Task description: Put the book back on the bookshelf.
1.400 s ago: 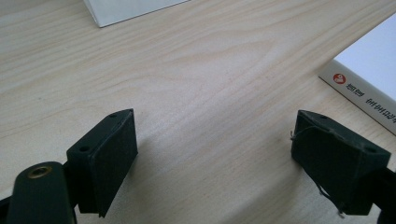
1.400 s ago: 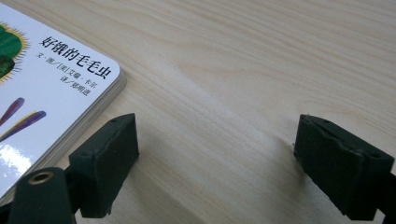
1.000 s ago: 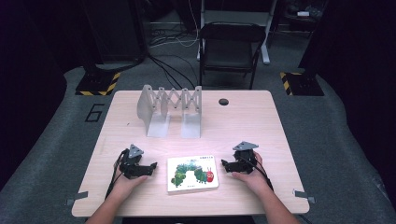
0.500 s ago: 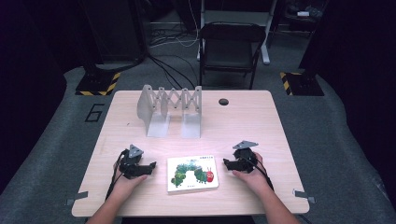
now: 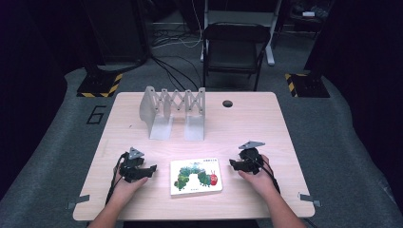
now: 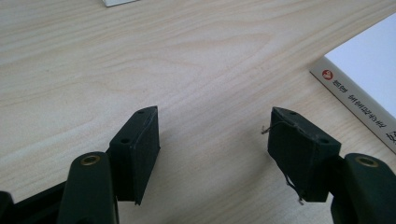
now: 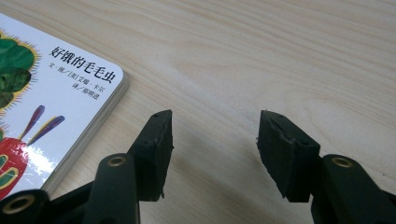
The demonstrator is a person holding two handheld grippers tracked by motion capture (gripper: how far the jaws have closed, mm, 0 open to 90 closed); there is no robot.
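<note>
Two tongs rest low over the wooden table: the left gripper and the right gripper, each with black jaws apart and just now closing, nothing but bare wood between them. One book lies flat between the two, just beside each, touched by neither; its glossy white cover shows a green caterpillar. Farther back stands one grey metal folding rack.

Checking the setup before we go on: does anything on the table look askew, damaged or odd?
Only small things. The book lies flat but slightly turned against the table edge. A thin frayed wire sticks out of one pad of the left hand-held gripper.
</note>
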